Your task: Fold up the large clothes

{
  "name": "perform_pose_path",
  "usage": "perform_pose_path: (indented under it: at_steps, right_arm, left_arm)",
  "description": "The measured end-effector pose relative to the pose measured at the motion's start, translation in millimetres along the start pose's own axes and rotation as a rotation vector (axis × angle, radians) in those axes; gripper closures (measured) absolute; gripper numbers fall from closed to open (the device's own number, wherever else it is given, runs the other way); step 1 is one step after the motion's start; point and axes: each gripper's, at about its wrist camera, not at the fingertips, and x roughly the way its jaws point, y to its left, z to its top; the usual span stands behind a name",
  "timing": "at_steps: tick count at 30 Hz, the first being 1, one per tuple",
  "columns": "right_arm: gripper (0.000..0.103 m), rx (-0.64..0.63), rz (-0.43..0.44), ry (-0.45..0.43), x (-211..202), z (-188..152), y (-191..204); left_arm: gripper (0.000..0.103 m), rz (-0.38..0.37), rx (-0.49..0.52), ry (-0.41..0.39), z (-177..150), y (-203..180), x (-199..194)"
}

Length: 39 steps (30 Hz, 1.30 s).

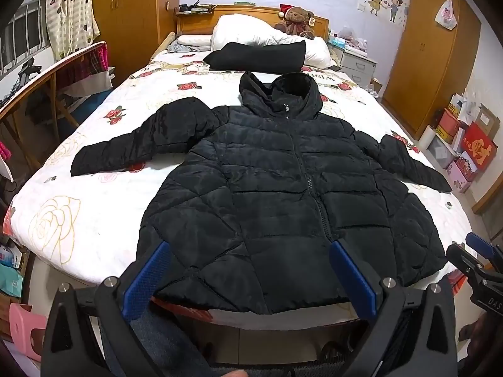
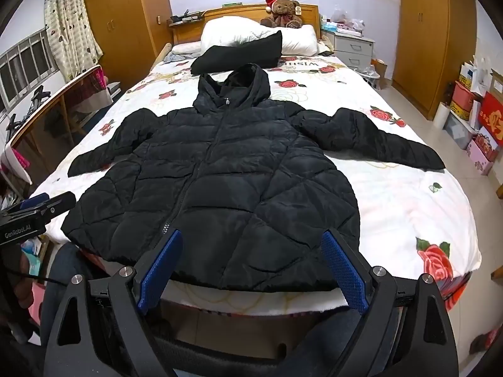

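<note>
Just short of the black puffer jacket's (image 1: 276,182) hem: left gripper (image 1: 250,278) and right gripper (image 2: 251,270) level, jaws wide, holding nothing.

left gripper (image 1: 250,278): black frame, blue textured pads, silver screws | right gripper (image 2: 251,271): same build | white "GenRobot.AI" lettering, left edge of right wrist view | blue trousers, bottom of frame

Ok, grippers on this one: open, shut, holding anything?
Left gripper: open, holding nothing, at the near hem of the black jacket.
Right gripper: open, holding nothing, also at the hem.
</note>
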Motion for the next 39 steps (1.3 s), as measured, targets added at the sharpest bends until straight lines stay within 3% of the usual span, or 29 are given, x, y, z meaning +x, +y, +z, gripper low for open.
perform_pose_path:
  at_steps: [39]
  right_arm:
    - [0.013, 0.0, 0.0, 0.009, 1.7, -5.0, 4.4]
  left_arm:
    - [0.001, -0.001, 0.006, 0.007, -4.2, -0.5, 1.1]
